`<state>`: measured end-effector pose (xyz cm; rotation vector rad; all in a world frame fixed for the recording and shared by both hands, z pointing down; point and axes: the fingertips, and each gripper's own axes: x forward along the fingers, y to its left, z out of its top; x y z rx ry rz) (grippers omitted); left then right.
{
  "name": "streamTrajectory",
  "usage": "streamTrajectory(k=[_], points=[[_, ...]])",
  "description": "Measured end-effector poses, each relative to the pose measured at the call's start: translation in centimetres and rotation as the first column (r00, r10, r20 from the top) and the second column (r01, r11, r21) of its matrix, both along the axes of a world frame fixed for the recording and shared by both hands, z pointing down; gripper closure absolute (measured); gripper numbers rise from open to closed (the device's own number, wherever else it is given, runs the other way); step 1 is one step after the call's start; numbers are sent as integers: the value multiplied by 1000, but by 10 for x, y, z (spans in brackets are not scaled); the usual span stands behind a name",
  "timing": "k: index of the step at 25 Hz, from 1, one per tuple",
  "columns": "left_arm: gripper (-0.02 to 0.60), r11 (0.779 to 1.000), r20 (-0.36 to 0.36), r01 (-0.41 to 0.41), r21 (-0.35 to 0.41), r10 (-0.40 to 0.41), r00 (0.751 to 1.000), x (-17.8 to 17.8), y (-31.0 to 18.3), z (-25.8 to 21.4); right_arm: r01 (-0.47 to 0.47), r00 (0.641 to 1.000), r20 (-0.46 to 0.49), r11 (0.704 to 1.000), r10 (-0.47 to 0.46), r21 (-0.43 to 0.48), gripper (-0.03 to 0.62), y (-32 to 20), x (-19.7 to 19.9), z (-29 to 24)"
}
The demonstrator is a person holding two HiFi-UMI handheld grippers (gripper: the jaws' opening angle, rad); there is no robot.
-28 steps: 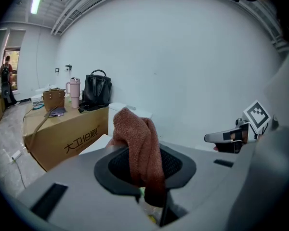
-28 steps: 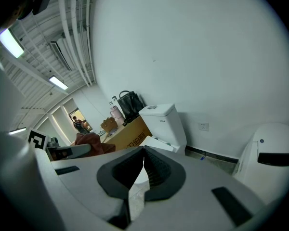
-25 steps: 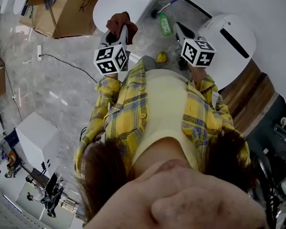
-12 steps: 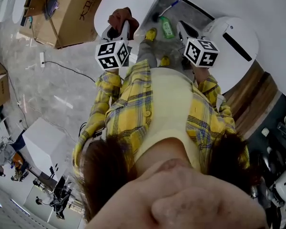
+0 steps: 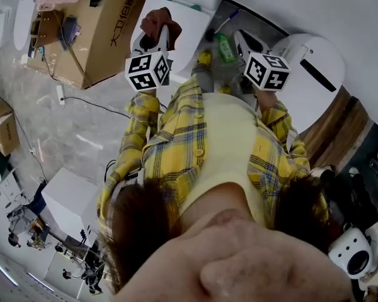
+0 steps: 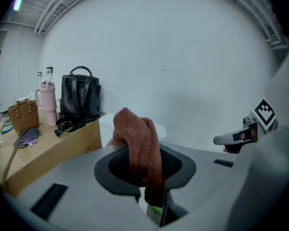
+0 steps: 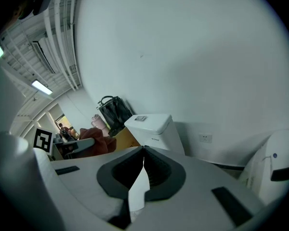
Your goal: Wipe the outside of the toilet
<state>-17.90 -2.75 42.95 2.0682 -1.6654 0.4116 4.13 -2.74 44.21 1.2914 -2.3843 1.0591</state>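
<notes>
Head view: a person in a yellow plaid shirt stands over a white toilet point(image 5: 188, 19) at the upper centre of the frame. The left hand-held gripper point(image 5: 159, 39) reaches over the toilet's closed lid, its jaws clamped on a reddish-brown cloth point(image 5: 156, 19) that bunches above the jaw tips. The right hand-held gripper point(image 5: 240, 38) is at the upper right, apart from the toilet, above a green bottle point(image 5: 225, 47) that lies on the floor point(image 5: 63, 124). A cardboard box point(image 5: 97, 33) stands at the upper left, just beside the toilet. A second white rounded fixture point(image 5: 315, 58) sits at the right.

Left gripper view: the jaws are pressed together on the cloth, which rises out of them and droops down over the dark pads at centre. Behind, at the left, a black handbag point(image 6: 80, 97) and a pink tumbler point(image 6: 47, 93) stand on the box. The right hand-held gripper shows at the right edge.

Right gripper view: the jaws meet at their tips with nothing between them. Past them, at centre, stands the toilet's white tank point(image 7: 151, 126) against the wall point(image 7: 192, 57), with a wall socket point(image 7: 205, 138) to its right. The cloth shows at the left.
</notes>
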Motion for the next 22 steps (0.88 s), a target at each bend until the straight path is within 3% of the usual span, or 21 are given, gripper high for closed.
streamTrajectory(k=[10, 18, 22], points=[[485, 998, 2, -58, 20, 58, 998, -16, -73, -3, 3, 1000, -15, 1000, -3, 1, 568, -49, -30, -4], [485, 991, 69, -126, 35, 123, 990, -21, -112, -8, 8, 1000, -13, 1000, -8, -8, 568, -70, -44, -3], [485, 991, 83, -120, 50, 116, 990, -35, -135, -11, 23, 1000, -12, 1000, -23, -18, 568, -76, -58, -3]])
